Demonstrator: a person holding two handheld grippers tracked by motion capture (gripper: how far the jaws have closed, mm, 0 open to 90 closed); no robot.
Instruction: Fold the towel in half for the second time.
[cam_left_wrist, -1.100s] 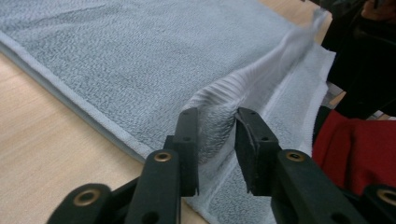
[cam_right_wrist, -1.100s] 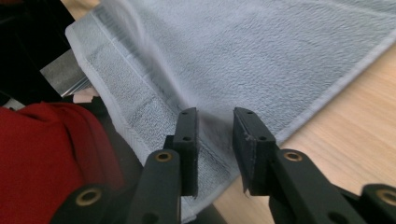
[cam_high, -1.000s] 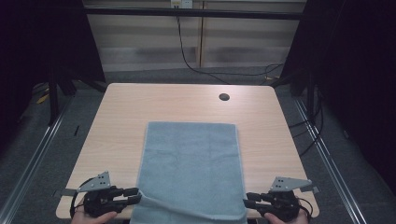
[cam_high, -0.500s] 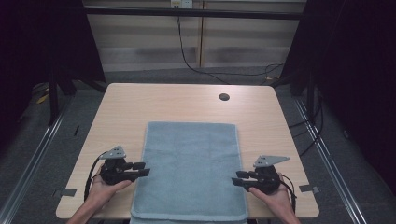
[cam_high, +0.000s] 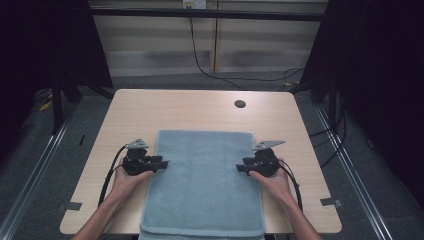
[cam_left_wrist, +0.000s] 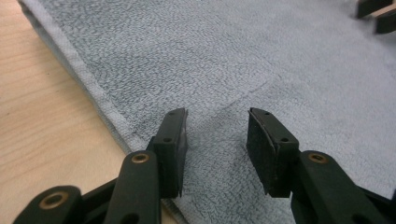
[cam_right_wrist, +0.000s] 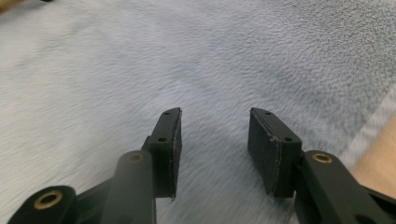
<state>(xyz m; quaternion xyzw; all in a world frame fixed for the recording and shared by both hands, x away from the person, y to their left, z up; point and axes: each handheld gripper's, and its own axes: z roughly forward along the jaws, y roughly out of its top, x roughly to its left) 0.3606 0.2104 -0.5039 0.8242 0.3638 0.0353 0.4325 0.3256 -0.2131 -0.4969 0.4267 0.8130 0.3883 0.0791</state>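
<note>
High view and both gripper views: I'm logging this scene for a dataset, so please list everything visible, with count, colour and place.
Towel: one, grey-blue, flat on the near middle of the table, its near edge hanging over the table's front.
Table: one, light wood, centre of the high view.
Cable hole: one, dark, far right part of the tabletop.
Wall cable: one, black, on the floor beyond the table.
Left gripper: one, black, at the towel's left edge, jaws apart.
Right gripper: one, black, at the towel's right edge, jaws apart.
Hands: two, holding the grippers.
</note>
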